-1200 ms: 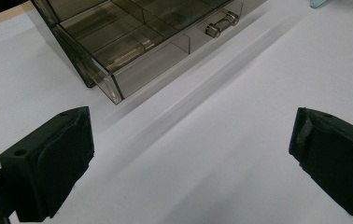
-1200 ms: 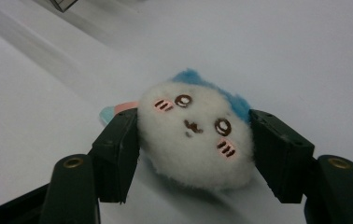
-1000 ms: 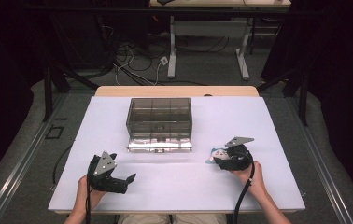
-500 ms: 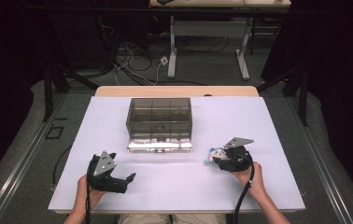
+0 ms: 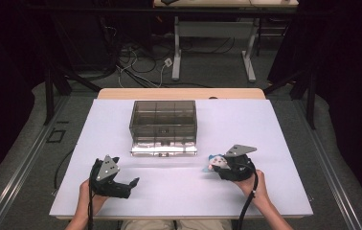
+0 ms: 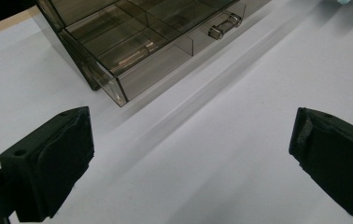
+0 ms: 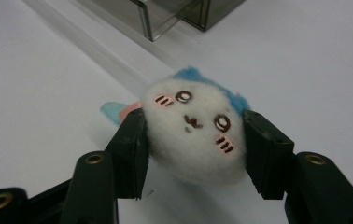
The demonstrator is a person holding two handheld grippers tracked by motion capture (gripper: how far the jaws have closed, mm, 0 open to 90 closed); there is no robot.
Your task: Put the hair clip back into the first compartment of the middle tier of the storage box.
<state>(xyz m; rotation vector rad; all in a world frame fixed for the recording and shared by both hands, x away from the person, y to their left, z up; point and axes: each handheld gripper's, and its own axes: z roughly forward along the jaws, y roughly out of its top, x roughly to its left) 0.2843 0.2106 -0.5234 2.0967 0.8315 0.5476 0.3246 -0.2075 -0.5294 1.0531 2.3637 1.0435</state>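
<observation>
On the white table (image 5: 275, 143), toward its right front, I am gripping a small plush toy (image 7: 193, 128) in the right gripper (image 7: 193, 154), both jaws pressing into the sides of its white, fluffy head, while the left gripper (image 5: 121, 184) is resting near the left front edge with its jaws spread wide and nothing between them. Seen from the right gripper view, the toy is facing up toward the camera, its face tilted, its blue tuft pointing away from the jaws toward the smoked clear drawer box (image 5: 164, 125), and a pale blue and pink piece trailing off to one side; its long axis is running roughly across the jaws, though the body behind the head is hidden from me. Judging from this, the main risk is coming from the softness: the pads are holding only squashed fluff, so a quick swing could be letting the toy twist or slip out onto the table. The open drawer (image 6: 132, 46) is sitting just ahead, divided into narrow compartments, and I am reckoning a tilted toy could be catching on a divider or the drawer's front wall rather than dropping cleanly in.
</observation>
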